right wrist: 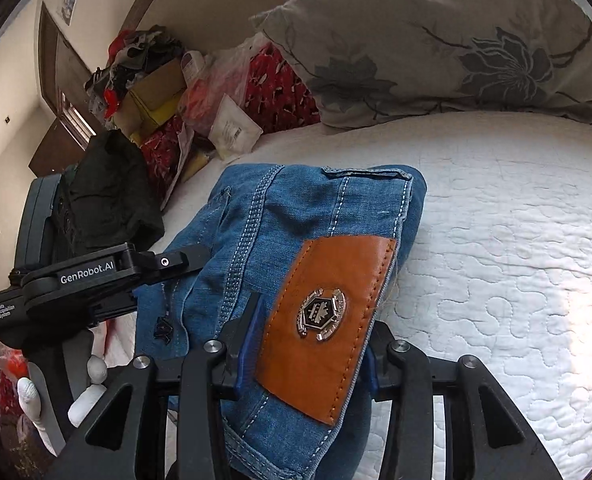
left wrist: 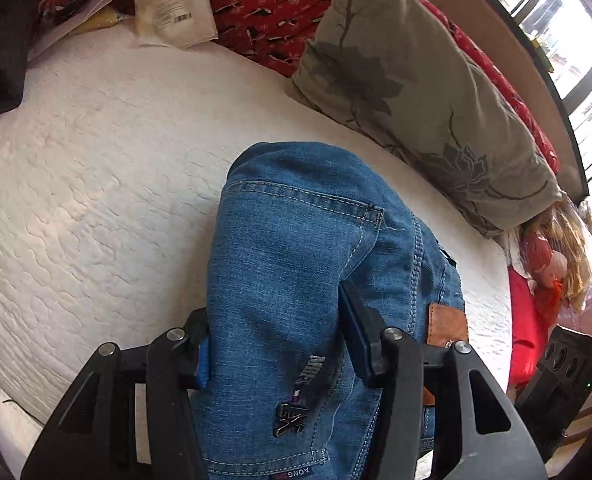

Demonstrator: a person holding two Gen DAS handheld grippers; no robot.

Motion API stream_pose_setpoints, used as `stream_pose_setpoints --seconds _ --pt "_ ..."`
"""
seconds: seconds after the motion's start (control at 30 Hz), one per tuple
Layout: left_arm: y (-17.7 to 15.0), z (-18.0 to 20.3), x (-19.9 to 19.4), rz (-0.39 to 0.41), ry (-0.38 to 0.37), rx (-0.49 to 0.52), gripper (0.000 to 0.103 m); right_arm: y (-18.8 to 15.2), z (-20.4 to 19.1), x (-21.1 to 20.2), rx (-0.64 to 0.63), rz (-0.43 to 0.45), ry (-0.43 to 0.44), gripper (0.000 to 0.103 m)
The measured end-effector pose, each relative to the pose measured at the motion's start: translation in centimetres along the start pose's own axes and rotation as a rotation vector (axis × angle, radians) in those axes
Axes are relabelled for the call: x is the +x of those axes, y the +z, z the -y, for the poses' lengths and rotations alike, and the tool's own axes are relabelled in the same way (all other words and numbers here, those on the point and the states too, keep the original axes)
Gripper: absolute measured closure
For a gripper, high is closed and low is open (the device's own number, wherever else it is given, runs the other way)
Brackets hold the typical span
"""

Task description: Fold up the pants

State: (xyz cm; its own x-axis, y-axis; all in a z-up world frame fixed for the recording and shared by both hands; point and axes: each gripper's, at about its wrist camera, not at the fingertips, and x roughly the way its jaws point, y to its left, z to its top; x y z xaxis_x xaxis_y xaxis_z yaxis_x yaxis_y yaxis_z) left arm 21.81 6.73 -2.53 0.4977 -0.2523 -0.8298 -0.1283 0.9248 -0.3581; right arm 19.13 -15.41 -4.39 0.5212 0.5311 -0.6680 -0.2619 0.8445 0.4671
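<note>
Here, folded blue jeans (left wrist: 296, 264) held up just over the white quilted bed (left wrist: 96, 168), in its middle, gripped from both sides. Left tongs (left wrist: 280, 344) clenched on the denim near a dark embroidered logo, blue pads pressing into the cloth on either side. Right tongs (right wrist: 302, 364) clenched on the waistband end, straddling the brown leather patch (right wrist: 324, 320) with its metal badge (right wrist: 321, 314). Far end of the bundle drooping toward the mattress; contact there hard to tell. Seen in the right wrist view: the left device with its printed label, carried in a white-gloved hand (right wrist: 56, 392). Along the far edge of the bed, a grey pillow with a flower print (left wrist: 416, 92) and red patterned bedding (left wrist: 264, 16). Toward the far left corner, a white packet with a barcode (left wrist: 172, 8), plastic bags and a heap of clothes (right wrist: 136, 60); a black garment (right wrist: 108, 196) lying at the left edge.
</note>
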Motion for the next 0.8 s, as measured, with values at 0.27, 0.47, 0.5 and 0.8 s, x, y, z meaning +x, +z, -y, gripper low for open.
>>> stream_pose_setpoints --seconds 0.27,0.47,0.5,0.8 --pt "-1.5 -4.7 -0.3 -0.044 -0.011 -0.096 0.048 -1.1 1.0 -0.2 0.104 -0.062 0.015 0.045" --pt "-4.5 -1.3 -6.1 0.138 0.180 0.098 0.048 -2.3 -1.2 -6.2 0.056 -0.008 -0.107 0.011" --pt "-5.2 -0.9 -6.8 0.156 0.198 0.123 0.048 -2.7 -1.4 -7.2 0.065 0.002 -0.122 0.011" --pt "-11.0 -1.3 -10.9 0.261 0.147 0.139 0.031 -8.7 -2.8 -12.7 0.098 0.150 -0.234 0.000"
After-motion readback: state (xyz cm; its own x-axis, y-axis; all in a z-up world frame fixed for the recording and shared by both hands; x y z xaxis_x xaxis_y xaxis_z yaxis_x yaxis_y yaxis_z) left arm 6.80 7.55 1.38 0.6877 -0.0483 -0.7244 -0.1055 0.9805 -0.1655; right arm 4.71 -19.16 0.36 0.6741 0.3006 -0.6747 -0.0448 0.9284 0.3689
